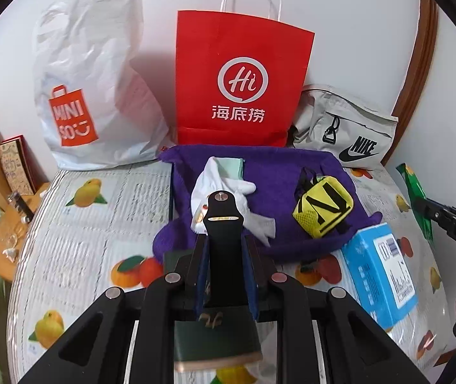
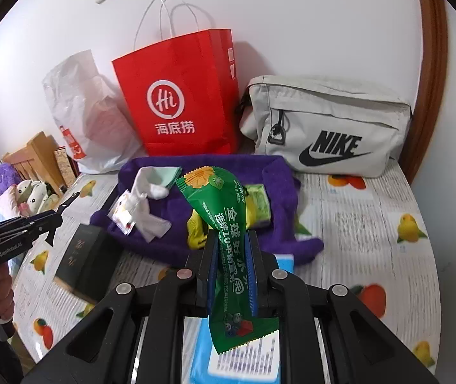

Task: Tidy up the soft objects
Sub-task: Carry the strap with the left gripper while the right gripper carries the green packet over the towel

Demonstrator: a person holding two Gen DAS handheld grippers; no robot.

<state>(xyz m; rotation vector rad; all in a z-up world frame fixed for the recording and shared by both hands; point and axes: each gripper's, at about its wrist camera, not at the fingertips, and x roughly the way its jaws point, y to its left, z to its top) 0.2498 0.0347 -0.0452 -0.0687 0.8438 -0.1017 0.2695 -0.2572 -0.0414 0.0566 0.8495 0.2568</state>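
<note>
The left tool (image 1: 224, 249) is clamped on a black watch strap (image 1: 223, 224), which stands up out of its fingers above the purple towel (image 1: 260, 166). The right tool (image 2: 232, 268) pinches a green snack packet (image 2: 224, 224) near its lower half, so most of the packet rises free and leans over the same towel.

The main risk sits with the packet — it is slick film held by a narrow bite, and a quick swing could make it slip or fold out of the grip. The strap looks firmly held, but its free end carries a metal stud that might snag the white sock (image 1: 221, 185) lying just ahead and drag it along.

The two tools are also close over one small area. If both reach for the towel at once, they may knock each other or shove the yellow pouch (image 1: 324, 208). The dark box (image 2: 84, 259) and blue box (image 1: 378, 272) flank the towel on the counter; the dark one seems to lie under the left tool, though the view is poor there — a low pass could clip it.
</note>
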